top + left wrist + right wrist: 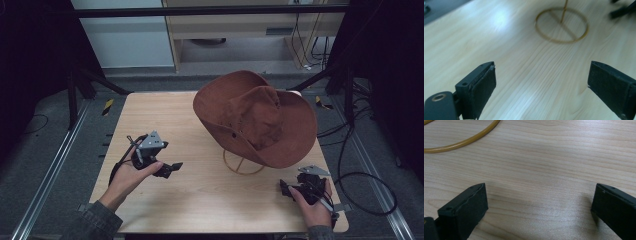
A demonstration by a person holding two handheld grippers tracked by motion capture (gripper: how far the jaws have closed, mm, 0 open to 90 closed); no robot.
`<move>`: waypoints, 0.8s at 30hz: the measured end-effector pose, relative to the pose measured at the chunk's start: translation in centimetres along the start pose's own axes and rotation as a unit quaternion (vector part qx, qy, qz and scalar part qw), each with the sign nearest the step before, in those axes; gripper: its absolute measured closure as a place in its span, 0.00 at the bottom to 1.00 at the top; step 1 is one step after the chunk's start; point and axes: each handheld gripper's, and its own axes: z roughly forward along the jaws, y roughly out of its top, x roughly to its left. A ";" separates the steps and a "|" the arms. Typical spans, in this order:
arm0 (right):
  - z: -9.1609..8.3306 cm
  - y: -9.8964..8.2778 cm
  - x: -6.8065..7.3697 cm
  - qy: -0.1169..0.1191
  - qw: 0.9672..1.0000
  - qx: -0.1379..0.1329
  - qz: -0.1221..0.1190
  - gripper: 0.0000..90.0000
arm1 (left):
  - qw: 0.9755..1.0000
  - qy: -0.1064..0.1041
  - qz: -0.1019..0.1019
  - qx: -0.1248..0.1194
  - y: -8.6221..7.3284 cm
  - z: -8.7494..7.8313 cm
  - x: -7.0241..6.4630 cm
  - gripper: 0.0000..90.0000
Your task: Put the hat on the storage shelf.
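Your brown hat (256,120) sits tilted on its wire stand (243,162), right of centre on the wooden surface (165,115); brim overhangs the ring base. Looks like the hat's already perched & both hands are clear, or you're set to reach in – can't tell which. L gripper (172,168) hangs low over the surface w/ fingers (484,87) spread wide, nothing btwn them. R gripper (285,188) sits near the front right edge, fingers (466,210) also apart & empty. Next move, prob.: approach the brim from both sides w/o tipping the stand. Room: dark frame rails, cables on grey floor (360,165), pale cabinet (235,35) behind.
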 end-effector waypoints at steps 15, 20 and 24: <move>0.0 0.0 0.0 -0.001 1.000 0.001 -0.001 0.01 | 0.998 0.023 -0.037 0.041 -6.6 1.6 1.7 0.07; 0.0 0.0 0.0 -0.001 1.000 0.001 -0.001 0.01 | 0.997 0.030 -0.050 0.050 -8.0 1.6 2.3 0.07; 0.0 0.0 0.0 -0.001 1.000 0.001 -0.001 0.01 | 0.996 0.036 -0.063 0.056 -9.1 1.7 2.9 0.07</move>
